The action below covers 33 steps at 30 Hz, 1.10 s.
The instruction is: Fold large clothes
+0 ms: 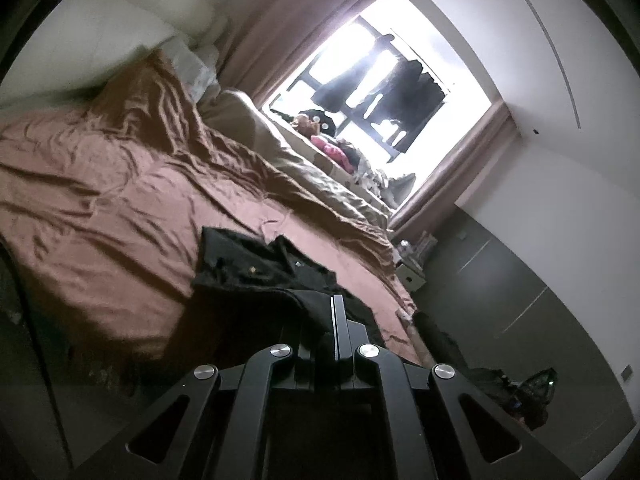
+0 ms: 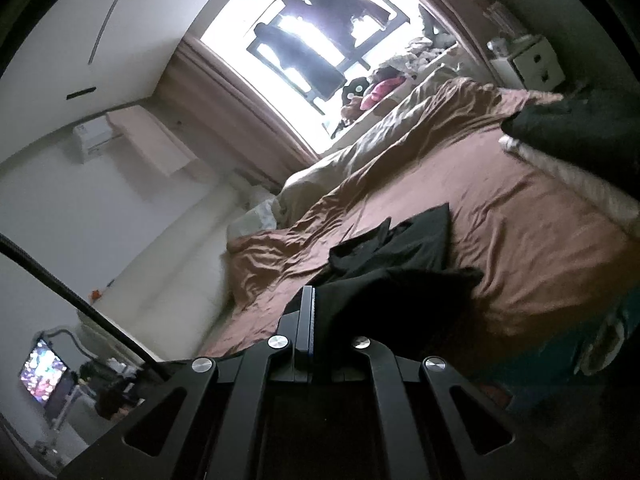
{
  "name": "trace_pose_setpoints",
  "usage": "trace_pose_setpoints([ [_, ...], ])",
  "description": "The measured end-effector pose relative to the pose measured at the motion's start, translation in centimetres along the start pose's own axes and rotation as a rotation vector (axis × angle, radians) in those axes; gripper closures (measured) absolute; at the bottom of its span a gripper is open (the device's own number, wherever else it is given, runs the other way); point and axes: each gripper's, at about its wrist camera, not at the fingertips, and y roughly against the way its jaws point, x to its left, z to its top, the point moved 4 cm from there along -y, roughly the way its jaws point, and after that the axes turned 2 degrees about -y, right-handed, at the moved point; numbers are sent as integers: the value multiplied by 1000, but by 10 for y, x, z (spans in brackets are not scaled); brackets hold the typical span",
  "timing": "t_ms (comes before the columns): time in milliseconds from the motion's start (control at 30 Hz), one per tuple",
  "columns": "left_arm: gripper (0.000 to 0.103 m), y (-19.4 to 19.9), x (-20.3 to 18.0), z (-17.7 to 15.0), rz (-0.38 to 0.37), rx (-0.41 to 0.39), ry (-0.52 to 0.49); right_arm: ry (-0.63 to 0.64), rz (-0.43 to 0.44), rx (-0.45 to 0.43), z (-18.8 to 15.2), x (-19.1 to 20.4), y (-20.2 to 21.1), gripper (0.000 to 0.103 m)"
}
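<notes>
A black garment (image 1: 248, 268) with small metal buttons lies rumpled on the brown bed sheet (image 1: 100, 200). Its near edge rises to my left gripper (image 1: 338, 300), whose fingers are pressed together with black cloth bunched on both sides of the tips. In the right wrist view the same black garment (image 2: 400, 248) stretches from the sheet (image 2: 520, 220) up to my right gripper (image 2: 311, 292). That gripper is shut on it. The cloth drapes over and hides the right finger, and only the left finger with its blue pad shows.
A crumpled beige duvet (image 1: 304, 160) and pillows (image 1: 192, 64) lie along the bed's far side under a bright curtained window (image 1: 380, 80). A white nightstand (image 1: 410, 276) and dark wardrobe doors (image 1: 500, 280) stand beyond the bed's corner. Dark clothes (image 1: 520, 392) lie on the floor. A lit screen (image 2: 42, 372) glows low left.
</notes>
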Motion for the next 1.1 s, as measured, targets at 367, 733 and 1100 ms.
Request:
trace_pose_setpoints([
  [367,98,-87,-10,90,12,-33,-92,37,2,-19,81,13,-95,103],
  [733,98,-221,45,136,73,34,-99,-3,-107,36,126,-15,-224,102],
  [1100,97,-340,130,120,206,173,-21,-53,-224,153,129,-45,-339,102],
])
